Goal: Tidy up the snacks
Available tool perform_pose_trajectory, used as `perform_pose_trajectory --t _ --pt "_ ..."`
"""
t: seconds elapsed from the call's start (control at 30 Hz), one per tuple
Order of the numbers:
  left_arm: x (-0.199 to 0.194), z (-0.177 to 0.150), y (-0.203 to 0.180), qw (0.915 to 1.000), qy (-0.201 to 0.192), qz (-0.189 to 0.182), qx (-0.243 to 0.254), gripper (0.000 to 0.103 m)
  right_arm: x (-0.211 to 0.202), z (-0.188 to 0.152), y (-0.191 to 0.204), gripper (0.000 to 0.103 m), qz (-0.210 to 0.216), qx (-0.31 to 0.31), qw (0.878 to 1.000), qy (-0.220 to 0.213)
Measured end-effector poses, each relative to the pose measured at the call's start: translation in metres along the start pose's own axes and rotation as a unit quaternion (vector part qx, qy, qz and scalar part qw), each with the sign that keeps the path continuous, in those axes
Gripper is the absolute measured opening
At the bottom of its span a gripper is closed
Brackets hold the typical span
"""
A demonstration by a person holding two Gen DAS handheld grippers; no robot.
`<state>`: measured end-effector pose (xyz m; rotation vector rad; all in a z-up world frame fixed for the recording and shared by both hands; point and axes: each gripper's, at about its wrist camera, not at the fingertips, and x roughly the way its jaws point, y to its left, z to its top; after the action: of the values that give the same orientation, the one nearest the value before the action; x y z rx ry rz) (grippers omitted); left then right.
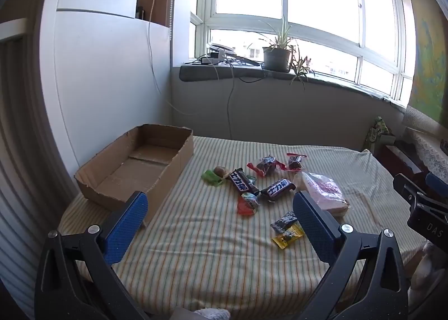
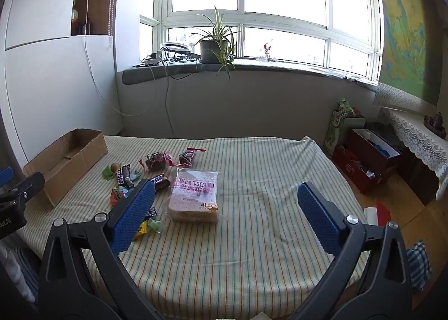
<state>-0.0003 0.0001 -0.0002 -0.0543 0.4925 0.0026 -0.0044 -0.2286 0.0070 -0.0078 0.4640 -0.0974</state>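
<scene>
An empty cardboard box (image 1: 140, 166) (image 2: 67, 161) rests on the striped cloth at the left. Several wrapped snacks lie scattered to its right: two dark chocolate bars (image 1: 243, 181) (image 1: 277, 188), red-wrapped candies (image 1: 266, 164), a green-wrapped one (image 1: 211, 177), a yellow one (image 1: 287, 237). A bag of sliced bread (image 2: 194, 196) (image 1: 322, 191) lies beside them. My left gripper (image 1: 219, 226) hovers open above the near cloth, nothing between its blue pads. My right gripper (image 2: 226, 219) is open too, the bread just beyond its left finger (image 2: 134, 213).
The striped table (image 2: 252, 250) stands before a wall with a window sill holding a potted plant (image 2: 214, 48) and cables. Red boxes (image 2: 364, 160) and a green bag sit on the floor at right. A lace-covered cabinet (image 2: 420, 135) stands far right.
</scene>
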Motion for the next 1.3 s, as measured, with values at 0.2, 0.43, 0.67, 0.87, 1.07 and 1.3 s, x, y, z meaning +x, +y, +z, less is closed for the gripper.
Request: perform_pose_trajectory --t 0.2,0.43,0.67,0.87,1.07,1.3 --pt "0.002 0.002 0.006 1.0000 0.004 -0.005 -0.006 0.103 0.001 0.000 0.000 0.103 -0.001 0.000 1.000 0.000" --pt "0.001 -0.003 -0.005 1.0000 0.000 0.004 0.005 0.103 -0.003 -0.001 0.003 0.103 -0.003 -0.002 1.000 -0.004" --pt "0.001 -0.002 -0.005 1.0000 0.000 0.004 0.003 0.103 -0.001 0.001 -0.003 0.103 -0.003 -0.001 1.000 -0.003" --pt "0.002 -0.002 -0.005 1.0000 0.000 0.005 0.002 0.103 -0.001 0.001 -0.001 0.103 -0.002 -0.002 1.000 -0.004" --pt "0.002 -0.002 -0.004 1.0000 0.000 0.004 0.001 0.103 -0.002 0.001 0.000 0.103 -0.003 -0.002 1.000 -0.003" --pt "0.001 -0.003 -0.003 1.0000 -0.002 0.006 0.003 0.103 -0.001 0.000 0.000 0.103 -0.002 0.000 1.000 -0.003"
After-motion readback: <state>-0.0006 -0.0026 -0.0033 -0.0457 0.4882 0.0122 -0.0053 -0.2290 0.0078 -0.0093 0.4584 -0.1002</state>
